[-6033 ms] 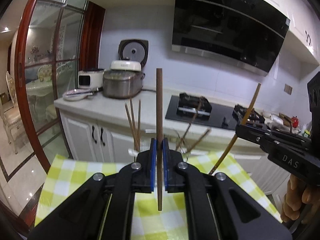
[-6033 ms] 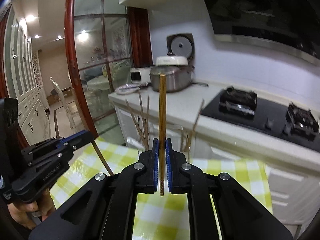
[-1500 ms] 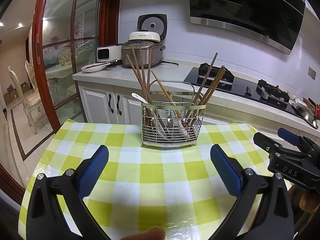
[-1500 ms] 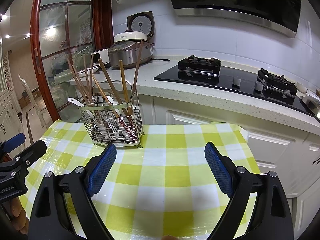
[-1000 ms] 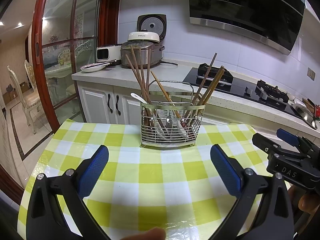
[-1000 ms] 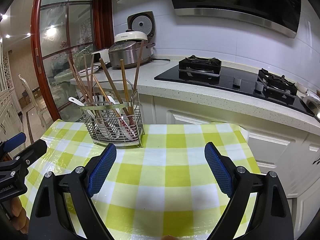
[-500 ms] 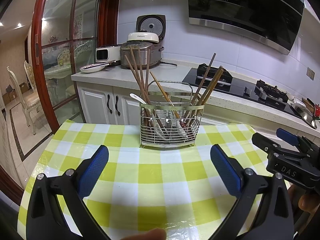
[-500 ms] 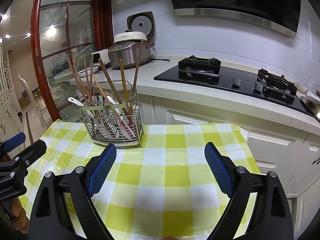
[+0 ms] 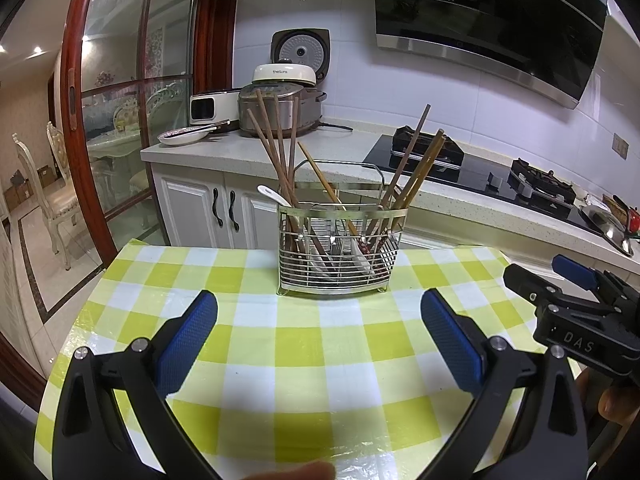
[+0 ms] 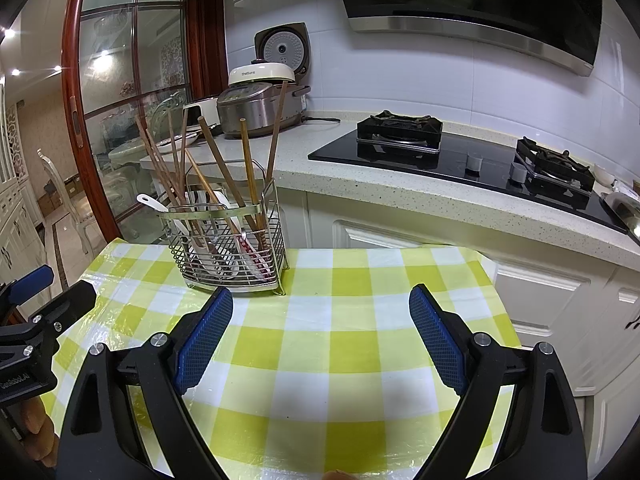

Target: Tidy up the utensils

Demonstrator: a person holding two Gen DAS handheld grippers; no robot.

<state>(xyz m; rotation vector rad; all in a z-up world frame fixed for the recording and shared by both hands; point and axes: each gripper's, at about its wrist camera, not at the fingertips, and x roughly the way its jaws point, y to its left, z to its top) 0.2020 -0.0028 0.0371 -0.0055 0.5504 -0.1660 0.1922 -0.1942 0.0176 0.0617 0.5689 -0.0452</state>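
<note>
The left gripper [image 9: 319, 330] and the right gripper [image 10: 321, 330] are both spread wide and hold nothing, hovering above the checked tablecloth [image 9: 280, 344]. Ahead of them stands the wire utensil caddy [image 9: 339, 250], with chopsticks [image 9: 276, 152] and what looks like spoons inside. The sorting seems finished; the next move would likely be withdrawing

Inside the wire caddy [image 9: 338, 258] the lower ends of the chopsticks [image 9: 416, 170] and spoons [image 10: 208, 246] overlap behind the wires, their count unclear.
</note>
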